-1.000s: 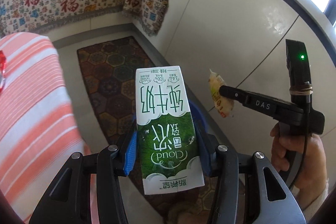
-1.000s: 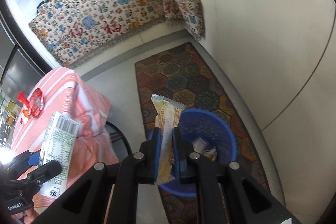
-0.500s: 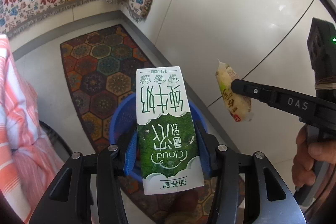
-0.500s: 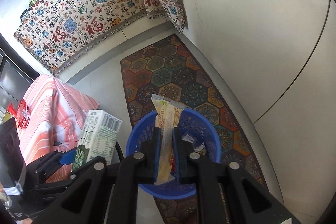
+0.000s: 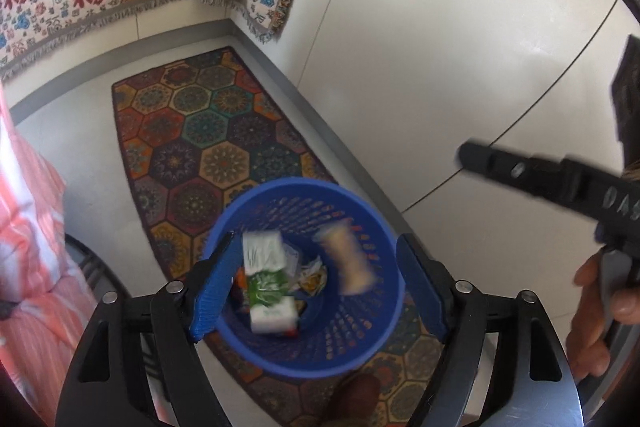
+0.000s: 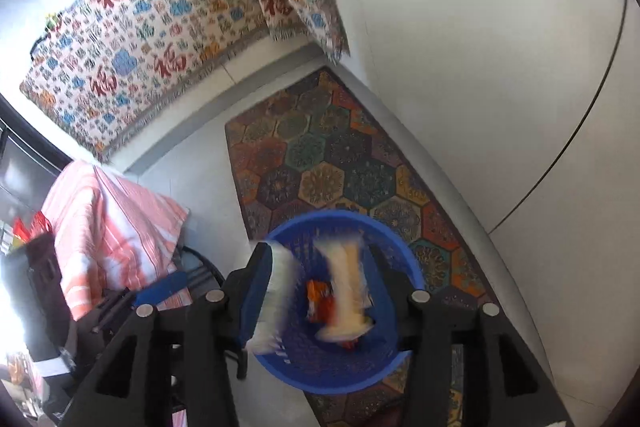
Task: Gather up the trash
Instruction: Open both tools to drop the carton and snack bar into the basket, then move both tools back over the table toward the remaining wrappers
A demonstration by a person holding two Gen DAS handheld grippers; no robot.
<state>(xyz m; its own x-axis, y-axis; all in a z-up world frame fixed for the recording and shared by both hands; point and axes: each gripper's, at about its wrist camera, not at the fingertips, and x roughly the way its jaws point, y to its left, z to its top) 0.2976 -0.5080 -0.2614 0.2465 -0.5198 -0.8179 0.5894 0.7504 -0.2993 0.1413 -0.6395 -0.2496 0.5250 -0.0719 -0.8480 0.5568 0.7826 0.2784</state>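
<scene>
Both grippers hang over the blue basket (image 5: 304,351), jaws parted, having just been opening, nothing pressed between the pads. In the left wrist view the left gripper (image 5: 316,287) frames the green-and-white milk carton (image 5: 268,287), blurred, inside the basket, with the snack wrapper (image 5: 352,263) to its right; the right gripper shows only as one black finger at the right edge. The right wrist view shows the right gripper (image 6: 316,291) astride the blurred wrapper, the carton a white smear by the left pad, and orange-red litter (image 6: 318,301) inside the basket.

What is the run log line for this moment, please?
left hand-held gripper: just opened, empty | right hand-held gripper: just opened, empty | milk carton, snack wrapper: falling into blue basket
</scene>
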